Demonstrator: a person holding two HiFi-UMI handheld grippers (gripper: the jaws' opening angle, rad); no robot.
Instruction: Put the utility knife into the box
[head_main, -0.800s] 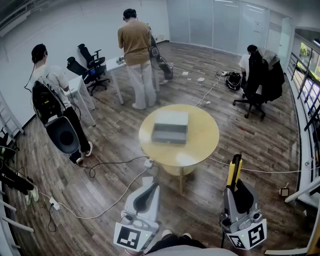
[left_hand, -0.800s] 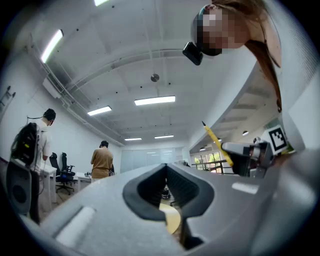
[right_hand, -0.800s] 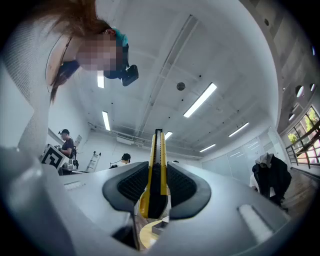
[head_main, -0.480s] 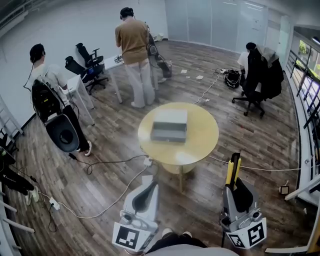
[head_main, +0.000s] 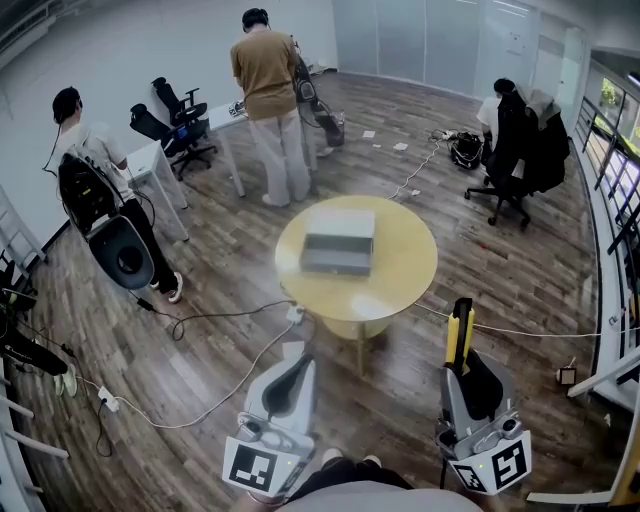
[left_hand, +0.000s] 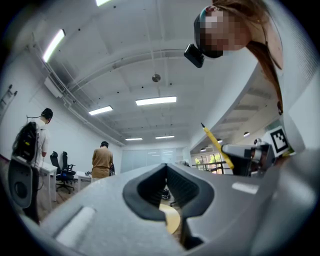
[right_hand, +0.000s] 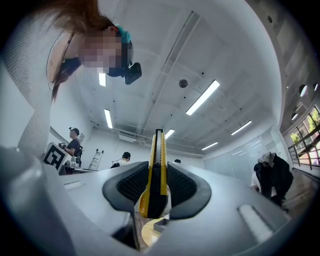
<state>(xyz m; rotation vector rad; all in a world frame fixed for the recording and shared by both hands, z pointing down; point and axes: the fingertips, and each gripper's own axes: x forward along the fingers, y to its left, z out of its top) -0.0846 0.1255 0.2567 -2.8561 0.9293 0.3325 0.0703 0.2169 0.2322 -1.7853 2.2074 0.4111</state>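
The yellow utility knife (head_main: 460, 335) stands upright between the jaws of my right gripper (head_main: 463, 365), which is shut on it. In the right gripper view the knife (right_hand: 159, 165) is clamped between the dark pads and sticks up past the right gripper (right_hand: 159, 172). My left gripper (head_main: 300, 362) hangs at the lower left, shut with nothing in it; in its own view the left gripper (left_hand: 166, 167) shows only the cavity between its pads. The grey box (head_main: 340, 240) lies on the round yellow table (head_main: 400, 290), well ahead of both grippers.
Cables (head_main: 215, 320) trail over the wooden floor left of the table, and another cable (head_main: 520, 332) runs to the right. A person with a backpack (head_main: 95, 185) and a standing person (head_main: 268, 95) are beyond it. Office chairs (head_main: 180, 130) and a seated person (head_main: 520, 140) stand further off.
Both grippers and the knife have shifted slightly up and left in the head view. The grip on the knife is unchanged, and the box has not moved on the table.
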